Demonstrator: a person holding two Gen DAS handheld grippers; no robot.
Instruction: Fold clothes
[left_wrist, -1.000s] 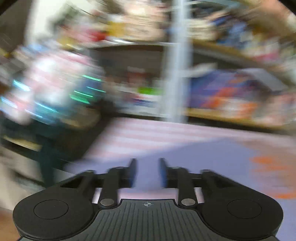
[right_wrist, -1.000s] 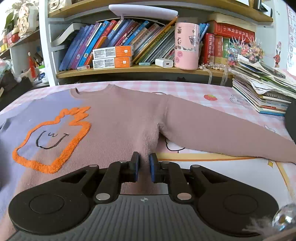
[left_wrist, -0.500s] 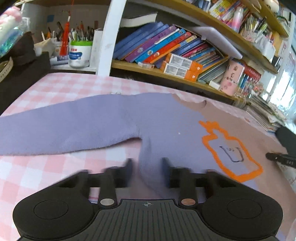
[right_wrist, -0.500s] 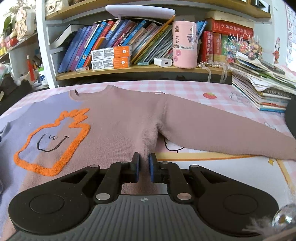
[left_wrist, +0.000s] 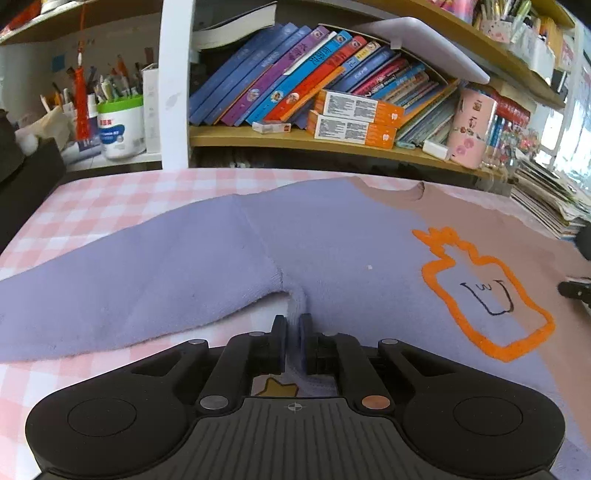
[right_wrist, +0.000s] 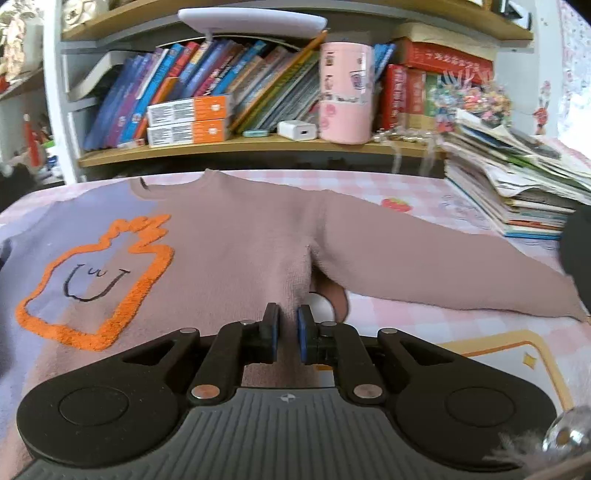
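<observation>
A two-tone sweater (left_wrist: 332, 251) lies flat on the pink checked table, lilac on one half and dusty pink (right_wrist: 240, 236) on the other, with an orange outlined figure (left_wrist: 484, 291) on the chest. My left gripper (left_wrist: 292, 326) is shut on the lilac side edge just below the armpit, and the lilac sleeve (left_wrist: 110, 284) stretches away to the left. My right gripper (right_wrist: 287, 321) is shut on the pink side edge under the other armpit, which is lifted slightly. The pink sleeve (right_wrist: 443, 269) runs off to the right.
A bookshelf (left_wrist: 332, 140) with books, boxes and a pink canister (right_wrist: 345, 92) runs along the table's far edge. A stack of magazines (right_wrist: 517, 184) sits at the right. A green-lidded tub (left_wrist: 120, 125) and pens stand at the far left.
My left gripper swung around from a blurred view, came down at the lilac armpit and shut on the fabric. My right gripper stayed shut and lifted the pink edge a little.
</observation>
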